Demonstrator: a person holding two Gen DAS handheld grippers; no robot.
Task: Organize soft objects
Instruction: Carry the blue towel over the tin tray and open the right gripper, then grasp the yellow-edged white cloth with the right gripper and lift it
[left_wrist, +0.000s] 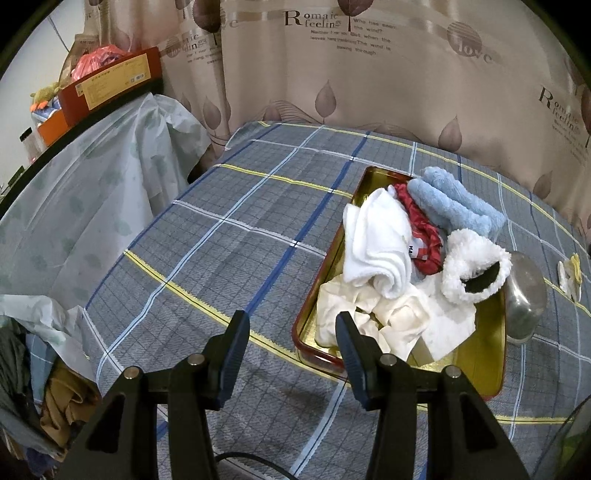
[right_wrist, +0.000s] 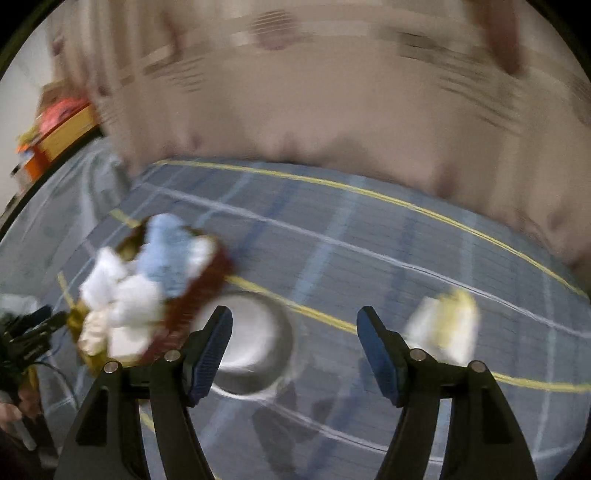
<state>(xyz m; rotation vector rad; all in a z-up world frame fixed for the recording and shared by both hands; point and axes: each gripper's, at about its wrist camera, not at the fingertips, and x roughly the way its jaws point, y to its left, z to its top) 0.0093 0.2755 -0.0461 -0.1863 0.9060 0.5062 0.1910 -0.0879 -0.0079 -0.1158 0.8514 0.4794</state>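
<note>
**Checked cloth and curtain: sorting status, one piece still outside the tin**

Checked bedcloth (left_wrist: 236, 229) covers the work surface, with a printed curtain (left_wrist: 332, 74) hanging behind it

1. Left tongs (left_wrist: 291, 339): jaws released, standing wide, nothing between them. They hover over bare cloth just beside the near left corner of the tin (left_wrist: 476, 347)
2. Right tongs (right_wrist: 295, 339): jaws apart and empty. The right view is smeared by motion, so fine detail is not readable. A round metal bowl (right_wrist: 255, 354) lies on the cloth beyond the gap between the jaws
3. Items already in the tin: a folded white towel (left_wrist: 376, 240), a red patterned cloth (left_wrist: 421, 229), a blue fluffy cloth (left_wrist: 454, 203), a white fleecy slipper (left_wrist: 472, 266) and crumpled cream fabric (left_wrist: 373, 314). All rest inside the tin, loosely heaped, not laid flat
4. Item outside the tin: a small white and yellow cloth (right_wrist: 443, 328) lies on the bedcloth, past the bowl and well apart from the tin. It sits near the right tongs, to the right of their jaws
5. Judgement: most of the collection is done. Remaining work appears to be fetching the small cloth, probably with the right tongs, and perhaps tidying the heap
</note>
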